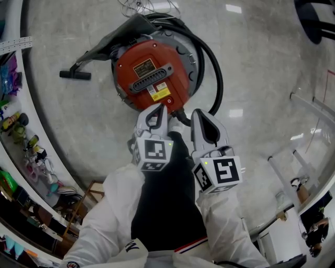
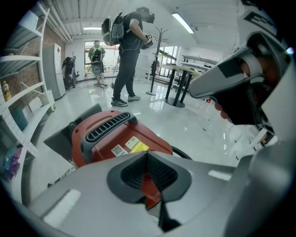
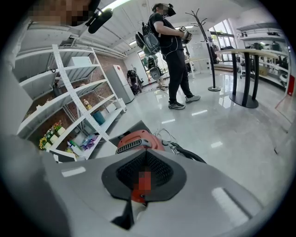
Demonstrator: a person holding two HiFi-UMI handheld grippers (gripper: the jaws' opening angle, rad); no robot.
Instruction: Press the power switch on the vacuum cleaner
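The red round vacuum cleaner stands on the pale floor, with a grey handle grille across its top and a yellow label near its front edge. Its black hose loops round the right side, and a black nozzle lies to the left. I cannot make out a power switch. My left gripper is shut and empty, its tip just over the vacuum's near rim. My right gripper is also shut and empty, beside it, short of the hose. The vacuum cleaner fills the left gripper view and sits farther off as the vacuum cleaner beyond my right gripper.
White shelves with small items curve along the left. A tangle of thin wire lies behind the vacuum. A person with a backpack stands farther back near a coat rack and high tables. White frame parts lie right.
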